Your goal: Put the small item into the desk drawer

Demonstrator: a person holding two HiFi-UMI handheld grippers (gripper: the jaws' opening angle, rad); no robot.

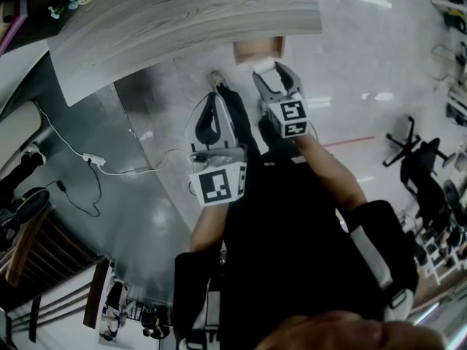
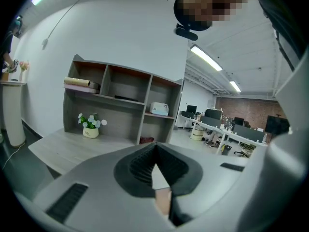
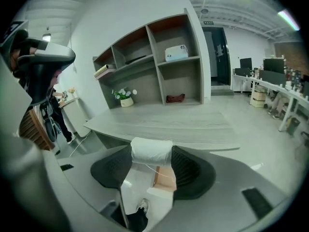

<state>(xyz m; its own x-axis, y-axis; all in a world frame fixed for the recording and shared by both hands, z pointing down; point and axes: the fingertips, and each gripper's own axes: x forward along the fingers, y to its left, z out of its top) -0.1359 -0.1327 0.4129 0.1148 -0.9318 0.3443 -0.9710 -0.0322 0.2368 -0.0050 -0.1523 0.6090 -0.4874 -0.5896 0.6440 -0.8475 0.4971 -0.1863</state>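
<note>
A small white roll is clamped between the dark pads of my right gripper, which is shut on it. In the head view the right gripper hangs just in front of the open wooden drawer under the grey desk. The drawer also shows below the roll between the jaws. My left gripper is beside the right one, lower and to the left, over the floor. Its pads meet at the tip with nothing between them.
A shelf unit stands on the desk's far side with a flower pot and a white box. A power strip and cable lie on the floor at left. Office chairs stand at right. My shoe is near the drawer.
</note>
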